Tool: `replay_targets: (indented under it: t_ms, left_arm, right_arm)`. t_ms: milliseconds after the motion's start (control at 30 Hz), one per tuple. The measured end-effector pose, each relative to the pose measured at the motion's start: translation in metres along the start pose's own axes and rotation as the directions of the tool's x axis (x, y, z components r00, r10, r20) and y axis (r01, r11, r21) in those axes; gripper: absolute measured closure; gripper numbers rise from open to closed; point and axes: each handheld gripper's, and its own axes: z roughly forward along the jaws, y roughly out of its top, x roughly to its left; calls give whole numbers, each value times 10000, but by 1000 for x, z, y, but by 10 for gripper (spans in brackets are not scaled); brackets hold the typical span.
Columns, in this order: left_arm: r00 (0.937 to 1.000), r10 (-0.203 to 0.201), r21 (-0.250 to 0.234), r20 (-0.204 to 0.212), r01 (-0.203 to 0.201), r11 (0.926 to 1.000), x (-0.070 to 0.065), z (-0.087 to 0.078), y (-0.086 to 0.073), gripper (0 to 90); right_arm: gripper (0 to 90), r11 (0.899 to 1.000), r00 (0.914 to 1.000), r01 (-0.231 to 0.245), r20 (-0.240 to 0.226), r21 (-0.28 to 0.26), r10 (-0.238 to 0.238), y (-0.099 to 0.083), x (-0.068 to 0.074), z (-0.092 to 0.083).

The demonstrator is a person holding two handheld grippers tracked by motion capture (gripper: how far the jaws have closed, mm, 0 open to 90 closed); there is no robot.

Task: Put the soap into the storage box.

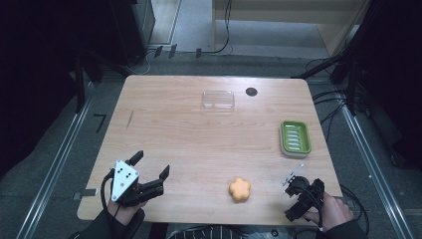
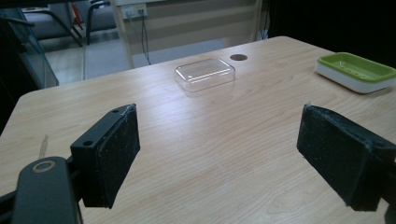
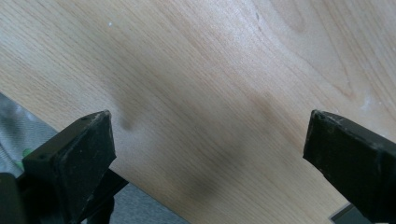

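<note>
High view: the wooden table (image 1: 199,134) carries four things. An orange flower-shaped piece (image 1: 239,189), soft-looking, lies near the front edge at about 5 o'clock from the table's middle. A green soap dish (image 1: 295,138) on a white base sits near the right edge at about 3 o'clock. A clear plastic lid (image 1: 218,99) lies toward the far edge at about 12 o'clock, and a small dark round disc (image 1: 251,91) sits just beside it, at its 2 o'clock.

The left gripper (image 1: 152,167) is held over the front left corner at about 8 o'clock from the table's middle, with its grey plate on top; its jaws are spread wide with nothing between them. The right gripper (image 1: 293,178) is held over the front right corner, at about 3 o'clock from the orange piece and apart from it.

In the left gripper view the jaws stand far apart over bare wood, with the clear lid (image 2: 204,74) at 12 o'clock beyond them and the green soap dish (image 2: 356,70) at about 2 o'clock.

In the right gripper view the jaws are likewise wide, empty, looking down on bare wood (image 3: 210,93) near the table's edge.
</note>
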Motion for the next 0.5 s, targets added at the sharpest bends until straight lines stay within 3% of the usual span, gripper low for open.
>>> replay_targets:
  t_ms: [200,500]
  left_arm:
    - [10000,-19,5,-22,19,10000,0,0,0,137]
    - [10000,-60,43,-18,60,10000,1,-1,0,137]
  right_arm:
    - [23,9997,9999,157,36,-173,-156,1,1,-1]
    - [22,9953,9965,788,311,-560,-772,7,8,-2]
